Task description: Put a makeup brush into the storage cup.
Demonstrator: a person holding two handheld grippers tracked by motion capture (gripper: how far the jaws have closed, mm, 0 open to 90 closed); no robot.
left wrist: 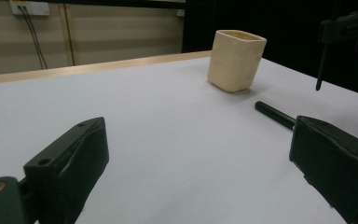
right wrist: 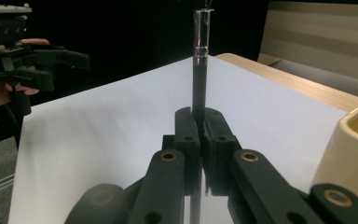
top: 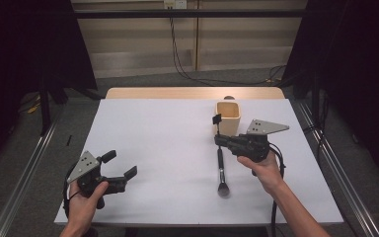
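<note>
On white table, right gripper [top: 220, 139] jaws clamping makeup brush [top: 221, 165], left gripper [top: 120, 164] jaws apart, no writing legible

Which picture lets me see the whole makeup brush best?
The high view: the makeup brush shows end to end, bristles nearest the person. The right gripper view shows its handle clamped in the right hand-held gripper. The left gripper view shows a short piece of handle.

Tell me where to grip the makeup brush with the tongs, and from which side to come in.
Grip the makeup brush on its slim black handle, well clear of the bristle head, coming from the right side across its length. The handle is narrow, straight and rigid, so the pads close flat on it; the soft head would likely squash. The right tongs are already shut there, beside the cream cup.
</note>
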